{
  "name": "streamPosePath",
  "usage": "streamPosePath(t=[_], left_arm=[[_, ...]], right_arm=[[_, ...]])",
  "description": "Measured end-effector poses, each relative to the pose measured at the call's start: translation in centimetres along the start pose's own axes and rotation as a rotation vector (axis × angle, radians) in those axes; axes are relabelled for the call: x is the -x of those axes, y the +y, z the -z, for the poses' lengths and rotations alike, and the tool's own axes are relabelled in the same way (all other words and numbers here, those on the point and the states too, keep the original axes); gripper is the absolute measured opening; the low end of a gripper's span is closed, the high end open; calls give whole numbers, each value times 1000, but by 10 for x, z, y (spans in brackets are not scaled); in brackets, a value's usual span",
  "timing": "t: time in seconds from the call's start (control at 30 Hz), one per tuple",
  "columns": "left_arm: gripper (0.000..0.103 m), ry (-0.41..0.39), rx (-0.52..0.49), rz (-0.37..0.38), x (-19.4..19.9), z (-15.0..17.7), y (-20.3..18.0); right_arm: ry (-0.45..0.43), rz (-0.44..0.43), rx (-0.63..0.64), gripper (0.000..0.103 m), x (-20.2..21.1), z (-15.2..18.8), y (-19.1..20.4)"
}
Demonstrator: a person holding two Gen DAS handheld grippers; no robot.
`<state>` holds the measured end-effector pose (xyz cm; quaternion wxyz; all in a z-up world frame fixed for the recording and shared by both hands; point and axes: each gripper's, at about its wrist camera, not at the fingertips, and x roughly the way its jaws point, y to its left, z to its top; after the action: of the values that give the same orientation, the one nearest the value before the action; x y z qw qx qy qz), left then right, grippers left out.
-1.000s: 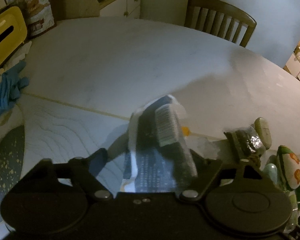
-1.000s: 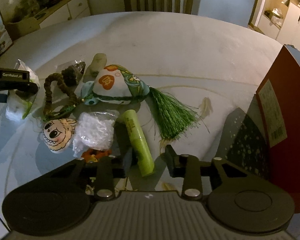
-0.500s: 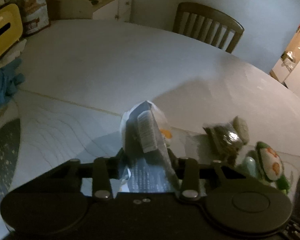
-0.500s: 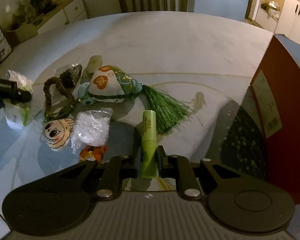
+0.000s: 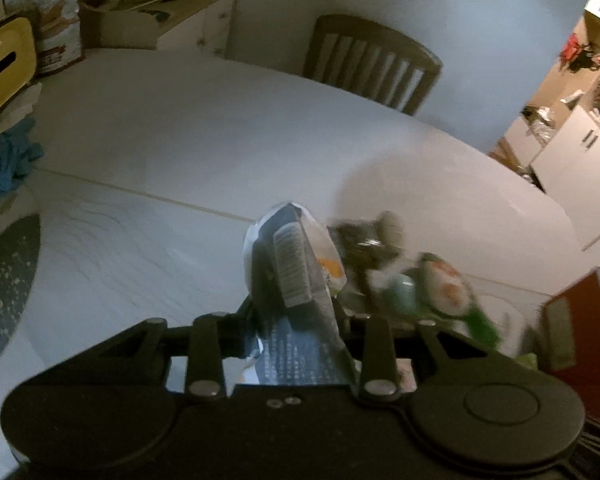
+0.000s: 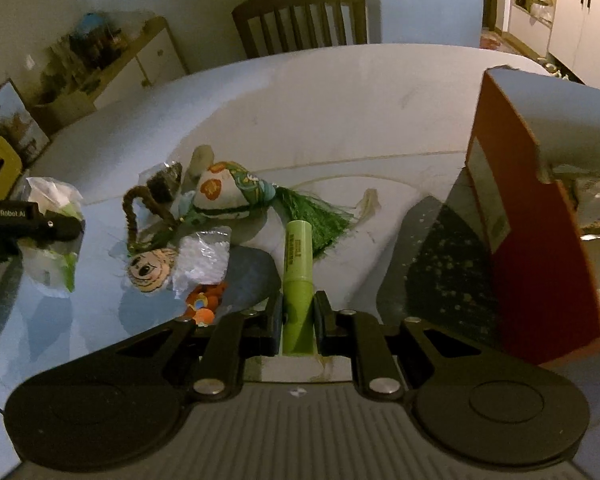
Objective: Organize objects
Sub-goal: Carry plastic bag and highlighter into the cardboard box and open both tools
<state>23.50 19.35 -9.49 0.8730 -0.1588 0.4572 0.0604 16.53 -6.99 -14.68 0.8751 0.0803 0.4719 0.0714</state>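
The right gripper (image 6: 298, 312) has its jaws clamped on the lower end of a green tube (image 6: 297, 280); the tube's long axis runs along the jaws, its far end pointing to 12 o'clock toward a tasselled cloth toy (image 6: 236, 192); a red box (image 6: 540, 240) stands at 3 o'clock on the bench (image 6: 340, 100); the left gripper (image 5: 296, 312) has its jaws clamped on a dark plastic packet (image 5: 290, 272), which stands upright and leans slightly to 11 o'clock.
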Motion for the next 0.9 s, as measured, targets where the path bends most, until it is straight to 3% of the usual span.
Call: streamPosePath(t=[0.37, 0.9], left_arm=[[32, 31, -111, 87, 44, 16, -77], [33, 67, -270, 245, 65, 53, -215]], right_arm=[[-43, -62, -24, 15, 62, -7, -36], [-104, -75, -85, 15, 121, -11, -130]])
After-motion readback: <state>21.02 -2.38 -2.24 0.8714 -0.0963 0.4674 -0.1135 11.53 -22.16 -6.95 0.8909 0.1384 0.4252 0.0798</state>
